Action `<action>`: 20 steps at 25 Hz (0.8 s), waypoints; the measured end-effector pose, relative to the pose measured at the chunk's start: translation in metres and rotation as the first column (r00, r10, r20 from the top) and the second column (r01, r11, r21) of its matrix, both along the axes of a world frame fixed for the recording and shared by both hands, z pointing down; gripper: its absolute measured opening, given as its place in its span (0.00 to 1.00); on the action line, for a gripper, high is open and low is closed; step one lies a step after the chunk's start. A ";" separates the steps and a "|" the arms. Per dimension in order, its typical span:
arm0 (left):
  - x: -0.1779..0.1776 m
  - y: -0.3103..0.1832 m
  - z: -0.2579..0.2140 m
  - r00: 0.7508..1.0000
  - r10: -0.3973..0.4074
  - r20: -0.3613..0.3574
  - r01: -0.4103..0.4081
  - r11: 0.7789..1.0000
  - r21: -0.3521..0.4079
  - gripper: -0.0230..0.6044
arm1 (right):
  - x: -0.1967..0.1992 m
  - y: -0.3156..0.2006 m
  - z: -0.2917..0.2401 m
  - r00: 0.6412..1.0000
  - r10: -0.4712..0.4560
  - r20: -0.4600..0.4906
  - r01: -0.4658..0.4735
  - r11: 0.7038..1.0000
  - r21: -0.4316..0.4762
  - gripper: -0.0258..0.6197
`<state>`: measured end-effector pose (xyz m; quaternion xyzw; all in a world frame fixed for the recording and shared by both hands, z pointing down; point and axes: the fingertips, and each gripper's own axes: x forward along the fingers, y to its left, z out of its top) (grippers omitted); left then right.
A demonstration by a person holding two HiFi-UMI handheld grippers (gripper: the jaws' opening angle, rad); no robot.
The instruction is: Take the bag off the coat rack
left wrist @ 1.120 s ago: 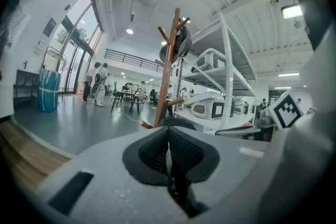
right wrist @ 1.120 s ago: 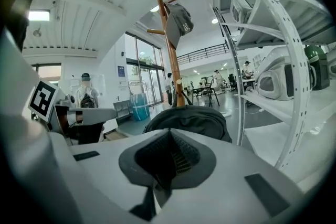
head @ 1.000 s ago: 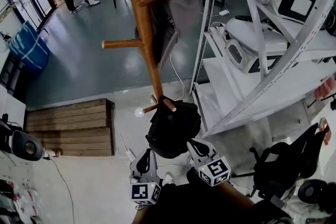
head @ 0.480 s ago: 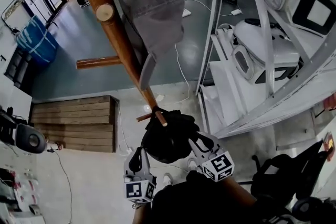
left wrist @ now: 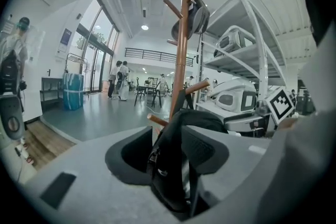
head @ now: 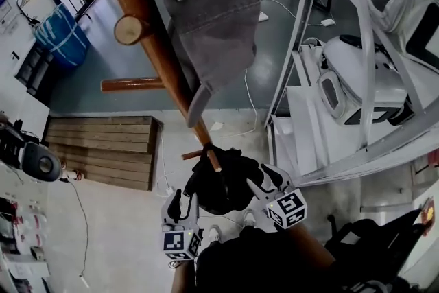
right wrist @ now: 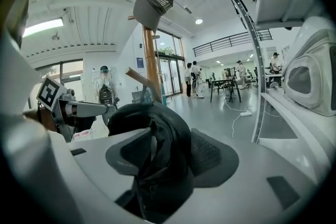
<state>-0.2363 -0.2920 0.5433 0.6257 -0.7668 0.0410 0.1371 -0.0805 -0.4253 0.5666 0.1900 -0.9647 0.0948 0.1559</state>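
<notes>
Brown wooden coat rack: rises ahead of both tools. Its short lower peg appears to carry the bag.
Black soft fabric bag: hangs between the tools. Judged best regripped firmly, then lifted along the peg's slant before drawing clear.
Left tool, right tool: jaws opening, bag fabric loose between each, unclamped.

The black, slumped bag hangs on a low peg of the brown wooden coat rack.
</notes>
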 end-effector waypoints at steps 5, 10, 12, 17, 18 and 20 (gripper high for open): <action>0.000 0.002 0.026 1.000 0.012 0.005 -0.011 0.997 -0.073 0.41 | -0.008 -0.010 0.017 0.999 -0.030 -0.034 0.031 1.000 0.001 0.40; -0.007 -0.002 0.040 1.000 0.003 -0.014 -0.004 0.995 -0.101 0.43 | -0.017 -0.018 0.027 0.997 -0.061 -0.049 0.061 0.998 -0.002 0.42; -0.010 -0.006 0.045 1.000 0.003 -0.014 -0.005 0.994 -0.114 0.43 | -0.022 -0.019 0.031 0.995 -0.082 -0.059 0.081 0.997 -0.011 0.42; -0.012 -0.014 0.057 1.000 0.018 -0.025 -0.021 0.991 -0.133 0.44 | -0.029 -0.020 0.046 0.989 -0.105 -0.101 0.103 0.994 -0.022 0.42; -0.013 -0.015 0.059 1.000 0.013 -0.026 -0.017 0.990 -0.138 0.43 | -0.030 -0.020 0.047 0.989 -0.105 -0.105 0.103 0.994 -0.024 0.42; -0.016 -0.017 0.061 0.999 0.003 -0.035 -0.008 0.990 -0.143 0.43 | -0.031 -0.020 0.050 0.989 -0.104 -0.107 0.101 0.994 -0.030 0.42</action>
